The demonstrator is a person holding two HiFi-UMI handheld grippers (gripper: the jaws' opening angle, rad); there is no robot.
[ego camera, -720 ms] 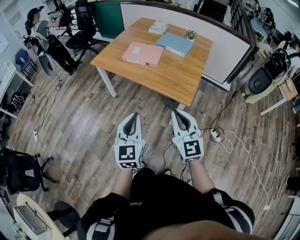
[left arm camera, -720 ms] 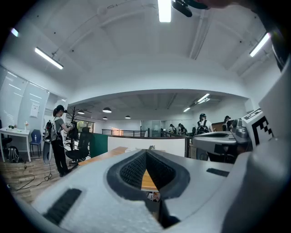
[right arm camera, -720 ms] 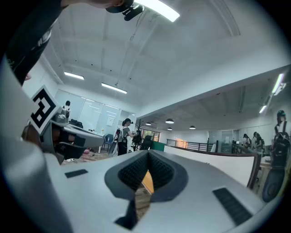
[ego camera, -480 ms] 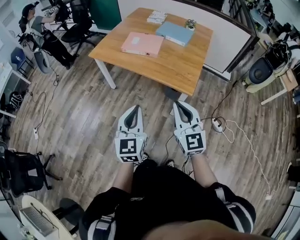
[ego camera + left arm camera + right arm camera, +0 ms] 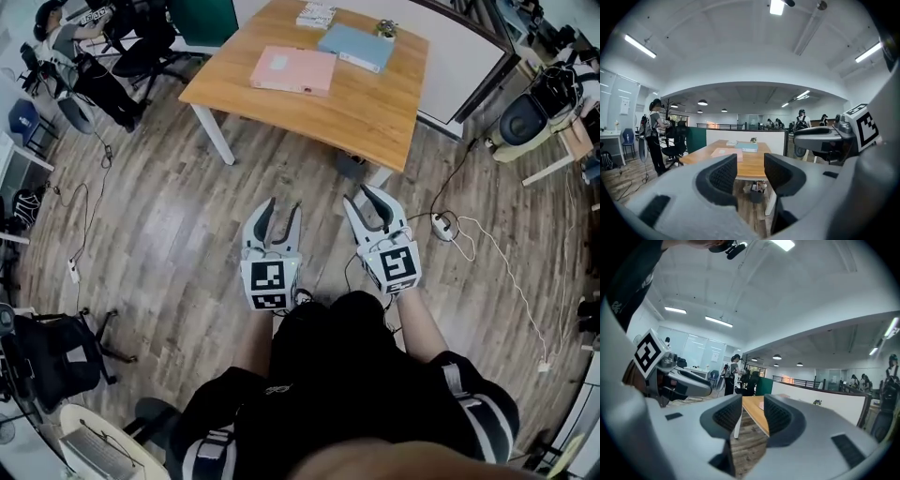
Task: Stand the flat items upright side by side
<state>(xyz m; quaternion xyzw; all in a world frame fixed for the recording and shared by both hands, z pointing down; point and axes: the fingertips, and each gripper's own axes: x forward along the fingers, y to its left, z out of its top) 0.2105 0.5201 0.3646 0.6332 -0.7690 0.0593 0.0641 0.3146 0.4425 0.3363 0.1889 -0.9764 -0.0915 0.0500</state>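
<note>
Both empty, fingers partly apart: left gripper [image 5: 283, 208], right gripper [image 5: 362, 195], short of table [image 5: 375, 103].

The left tool [image 5: 283, 210] and right tool [image 5: 360, 197] now show their jaws parted and empty; moments ago both were closed.

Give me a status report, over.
Left hand-held gripper, right hand-held gripper open, empty. Pink folder, blue folder flat on table, untouched. Table ahead, likely beyond reach.

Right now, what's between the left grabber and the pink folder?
Only wood floor, then a bare strip of tabletop. The head view shows nothing else between the left gripper and the pink folder.
</note>
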